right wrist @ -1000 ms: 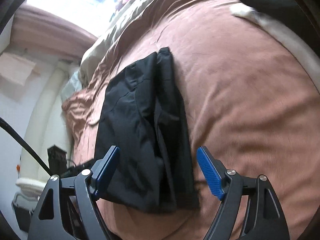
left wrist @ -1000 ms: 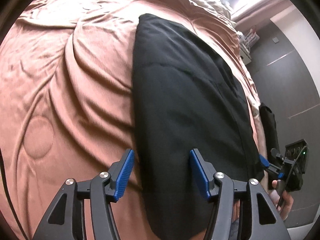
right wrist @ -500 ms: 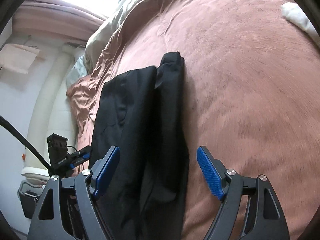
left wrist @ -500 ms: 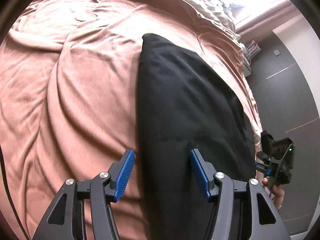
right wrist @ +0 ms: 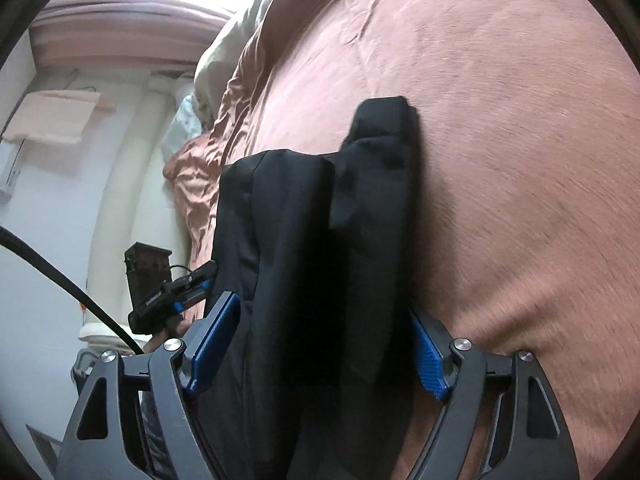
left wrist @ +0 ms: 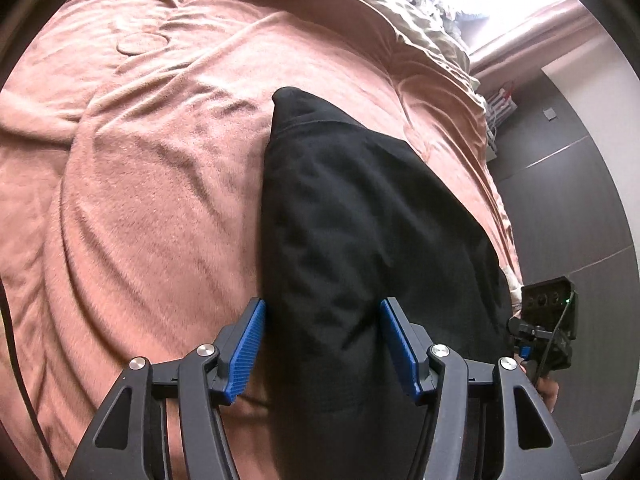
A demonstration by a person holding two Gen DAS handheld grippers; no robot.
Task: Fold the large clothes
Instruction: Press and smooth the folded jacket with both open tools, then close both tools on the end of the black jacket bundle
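Note:
A black garment (left wrist: 360, 240), folded into a long strip, lies on the pinkish-brown bedspread (left wrist: 140, 200). My left gripper (left wrist: 322, 346) is open, its blue pads straddling the garment's near end. In the right wrist view the same garment (right wrist: 320, 260) shows layered folds, and my right gripper (right wrist: 316, 354) is open with the cloth between its jaws. The right gripper also shows at the right edge of the left wrist view (left wrist: 544, 328), and the left gripper shows at the left of the right wrist view (right wrist: 172, 296).
A beige duvet (left wrist: 400, 12) is bunched at the bed's far end. A dark wall panel (left wrist: 568, 200) stands beside the bed. A white wall and pale column (right wrist: 120, 184) are on the other side. A black cable (right wrist: 60, 280) crosses the lower left.
Both grippers have moved down and closer to the garment's near end. The cloth now lies between both open jaws. The garment has not visibly shifted.

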